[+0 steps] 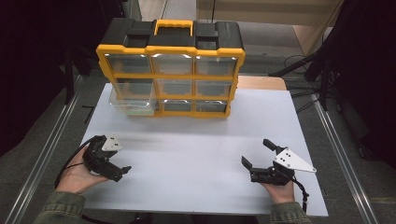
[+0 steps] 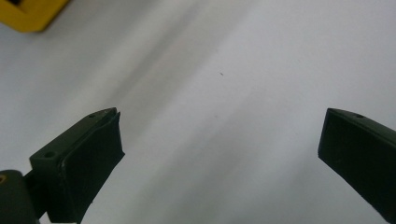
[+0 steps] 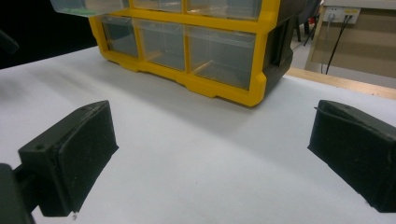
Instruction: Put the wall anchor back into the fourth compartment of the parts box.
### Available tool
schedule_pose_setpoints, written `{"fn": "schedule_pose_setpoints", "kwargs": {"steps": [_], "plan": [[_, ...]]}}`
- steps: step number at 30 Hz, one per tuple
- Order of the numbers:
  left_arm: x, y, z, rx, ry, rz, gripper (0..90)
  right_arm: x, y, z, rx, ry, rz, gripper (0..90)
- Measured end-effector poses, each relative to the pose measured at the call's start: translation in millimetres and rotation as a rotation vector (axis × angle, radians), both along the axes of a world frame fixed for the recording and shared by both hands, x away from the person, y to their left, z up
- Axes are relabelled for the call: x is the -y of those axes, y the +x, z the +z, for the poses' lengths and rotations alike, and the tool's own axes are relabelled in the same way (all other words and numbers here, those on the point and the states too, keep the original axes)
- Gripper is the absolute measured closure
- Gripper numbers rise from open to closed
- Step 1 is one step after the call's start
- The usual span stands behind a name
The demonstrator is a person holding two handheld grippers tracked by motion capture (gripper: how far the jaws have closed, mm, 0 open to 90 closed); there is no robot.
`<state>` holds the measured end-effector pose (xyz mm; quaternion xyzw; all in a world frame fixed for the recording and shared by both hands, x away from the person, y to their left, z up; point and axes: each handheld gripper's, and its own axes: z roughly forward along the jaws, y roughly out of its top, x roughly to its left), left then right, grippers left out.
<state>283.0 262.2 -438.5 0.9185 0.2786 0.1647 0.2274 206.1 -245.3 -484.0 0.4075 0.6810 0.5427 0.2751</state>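
A yellow and black drawer box (image 1: 170,65) stands upright in the upper middle of the high view, at the far edge of the white counter (image 1: 196,158). It has three rows of clear drawers and a yellow handle (image 1: 173,24) on top. The clear drawer (image 1: 132,99) at the left end of the middle row is pulled partway out and sticks forward over the counter.

The left gripper (image 1: 122,171) sits at the lower left of the high view, held in a hand (image 1: 77,176), well apart from the box. Its jaws are spread wide with nothing between them; in the left gripper view (image 2: 219,149) they frame bare counter, with a yellow corner of the box in the upper left.

The right gripper (image 1: 256,153) is at the lower right of the high view, also well short of the box. Its jaws stand wide apart and empty; the right gripper view (image 3: 212,149) looks across the counter toward the box's bottom row of drawers in the upper part of the frame.
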Motion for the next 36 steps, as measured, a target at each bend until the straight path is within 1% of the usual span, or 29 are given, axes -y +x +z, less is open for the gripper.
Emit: {"fn": "schedule_pose_setpoints", "kwargs": {"steps": [2,3,4,5,7,8,9,11,12,13,15,16,18,20,21,24,25,28,31,33,35,36], "plan": [[-4.0,-2.1,-0.1,0.037,-0.042,0.007,0.0,0.1,0.0,0.0,0.000,0.001,0.000,0.8],[-6.5,-4.6,0.4,0.070,-0.080,0.006,0.0,0.1,0.0,0.0,0.000,0.001,-0.001,0.8],[-8.0,-6.4,0.9,0.099,-0.100,0.006,0.0,0.3,0.1,0.0,0.001,0.001,-0.002,0.8],[-10.2,-8.5,1.9,0.133,-0.135,0.010,0.0,0.4,0.1,0.0,0.002,0.000,-0.001,0.8],[-16.1,-12.6,5.0,0.215,-0.232,0.039,0.0,0.4,0.1,0.0,0.002,0.000,-0.002,0.8],[-18.1,-14.0,5.6,0.242,-0.279,0.055,0.0,0.4,0.2,0.0,0.001,0.000,-0.002,0.8],[-21.3,-15.1,6.4,0.267,-0.337,0.073,0.0,0.3,0.2,0.0,0.002,0.001,-0.002,0.8],[-25.7,-17.7,4.4,0.316,-0.438,0.113,0.0,0.3,-0.1,0.1,0.004,0.000,-0.001,0.8],[-26.1,-18.0,2.6,0.331,-0.456,0.126,0.0,0.4,0.0,0.1,0.004,0.000,-0.002,0.8],[-26.1,-18.3,-0.3,0.337,-0.470,0.138,0.0,0.4,0.0,0.1,0.002,-0.001,-0.002,0.8],[-24.2,-18.9,-6.1,0.343,-0.469,0.155,0.0,0.1,-0.2,0.1,0.000,0.001,-0.001,0.8],[-22.7,-19.0,-7.9,0.345,-0.465,0.159,0.0,-0.1,-0.2,0.1,0.000,0.001,-0.001,0.8],[-20.6,-19.9,-11.3,0.353,-0.488,0.163,0.0,-0.3,-0.3,0.0,0.000,0.000,-0.001,0.8],[-19.8,-20.4,-11.9,0.354,-0.491,0.167,0.0,0.0,-0.2,0.0,0.000,0.000,0.000,0.8],[-20.2,-20.9,-11.9,0.354,-0.499,0.167,0.0,0.1,-0.2,0.1,0.001,0.001,0.000,0.8],[-21.4,-23.4,-13.3,0.373,-0.548,0.183,0.0,0.4,0.0,0.1,0.003,0.000,-0.001,0.8],[-22.1,-24.0,-14.1,0.374,-0.554,0.178,0.0,0.1,-0.2,0.1,0.002,0.000,-0.001,0.8],[-21.7,-26.0,-15.2,0.377,-0.555,0.173,0.0,-0.1,-0.2,0.0,0.001,0.001,0.000,0.8],[-21.6,-26.8,-12.9,0.395,-0.560,0.166,0.0,-0.2,-0.1,0.0,0.001,0.002,0.000,0.8],[-23.2,-26.8,-12.1,0.398,-0.566,0.161,0.0,-0.2,0.0,-0.1,0.000,-0.001,0.000,0.8],[-24.8,-26.3,-12.3,0.400,-0.574,0.166,0.0,-0.4,0.2,-0.3,-0.001,-0.003,0.001,0.8],[-25.9,-26.4,-12.2,0.397,-0.570,0.170,0.0,-0.5,0.3,-0.4,-0.001,-0.004,0.001,0.8]]}}
